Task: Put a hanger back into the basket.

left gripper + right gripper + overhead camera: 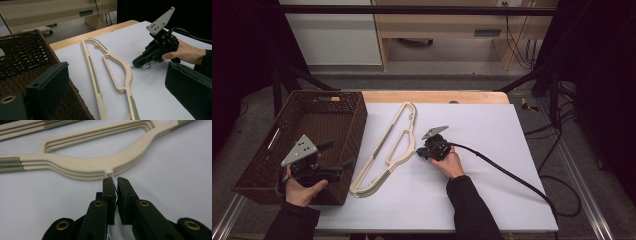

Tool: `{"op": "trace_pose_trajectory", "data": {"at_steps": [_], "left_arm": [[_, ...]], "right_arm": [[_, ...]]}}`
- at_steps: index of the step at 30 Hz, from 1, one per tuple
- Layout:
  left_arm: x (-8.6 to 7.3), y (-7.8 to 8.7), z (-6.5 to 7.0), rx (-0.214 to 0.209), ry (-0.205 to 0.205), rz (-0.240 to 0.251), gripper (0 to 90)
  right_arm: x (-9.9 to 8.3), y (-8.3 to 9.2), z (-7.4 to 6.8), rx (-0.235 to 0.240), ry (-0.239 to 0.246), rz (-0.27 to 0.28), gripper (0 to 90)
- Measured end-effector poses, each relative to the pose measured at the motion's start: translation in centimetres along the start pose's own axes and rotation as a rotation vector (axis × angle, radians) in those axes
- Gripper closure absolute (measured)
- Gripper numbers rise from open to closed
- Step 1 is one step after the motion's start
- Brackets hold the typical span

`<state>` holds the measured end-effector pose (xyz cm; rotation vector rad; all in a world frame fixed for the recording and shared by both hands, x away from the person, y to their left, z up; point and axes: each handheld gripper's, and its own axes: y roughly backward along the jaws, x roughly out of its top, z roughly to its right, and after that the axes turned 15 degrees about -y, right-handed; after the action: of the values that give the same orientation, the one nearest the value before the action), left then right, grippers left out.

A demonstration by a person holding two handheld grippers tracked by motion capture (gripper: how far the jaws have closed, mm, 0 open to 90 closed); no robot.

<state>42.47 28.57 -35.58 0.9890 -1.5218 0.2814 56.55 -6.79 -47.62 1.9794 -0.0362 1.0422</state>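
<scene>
A stack of cream plastic hangers with grey-green grip strips lies flat on the white table top, running from the far middle toward the near left. Their thin metal hook sticks out from the middle of the stack. My right gripper is shut on that hook, tips low at the table and close against the hangers' neck. In the left gripper view it points at the hangers from the right. My left gripper hovers over the basket's near right corner, its jaws wide open with nothing between them.
A dark brown wicker basket stands at the table's left edge, beside the hangers. The right gripper's black cable trails across the table to the right. White table surface spreads right of the hangers. A wooden strip borders the far edge.
</scene>
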Motion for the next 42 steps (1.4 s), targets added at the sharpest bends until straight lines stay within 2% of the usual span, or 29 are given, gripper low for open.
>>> {"op": "trace_pose_trajectory", "data": {"at_steps": [18,21,24,32,42], "left_arm": [[0.4,-0.2,0.6,0.005,-0.007,-0.013,6.6],[0.9,-0.5,1.2,0.011,-0.016,-0.027,7.8],[1.6,-1.0,1.9,0.000,-0.028,-0.048,9.1],[2.5,-4.5,4.0,-0.070,-0.058,-0.133,12.6],[2.7,-9.0,5.3,-0.126,-0.096,-0.217,17.0]], "right_arm": [[0.5,1.2,-0.4,0.027,0.004,0.026,87.5],[0.8,1.8,-0.5,0.040,0.012,0.032,87.9],[1.0,2.2,-0.6,0.046,0.009,0.032,88.1],[1.2,2.7,-0.8,0.043,0.005,0.015,88.2],[1.3,3.3,-1.3,0.020,-0.013,0.012,88.2]]}}
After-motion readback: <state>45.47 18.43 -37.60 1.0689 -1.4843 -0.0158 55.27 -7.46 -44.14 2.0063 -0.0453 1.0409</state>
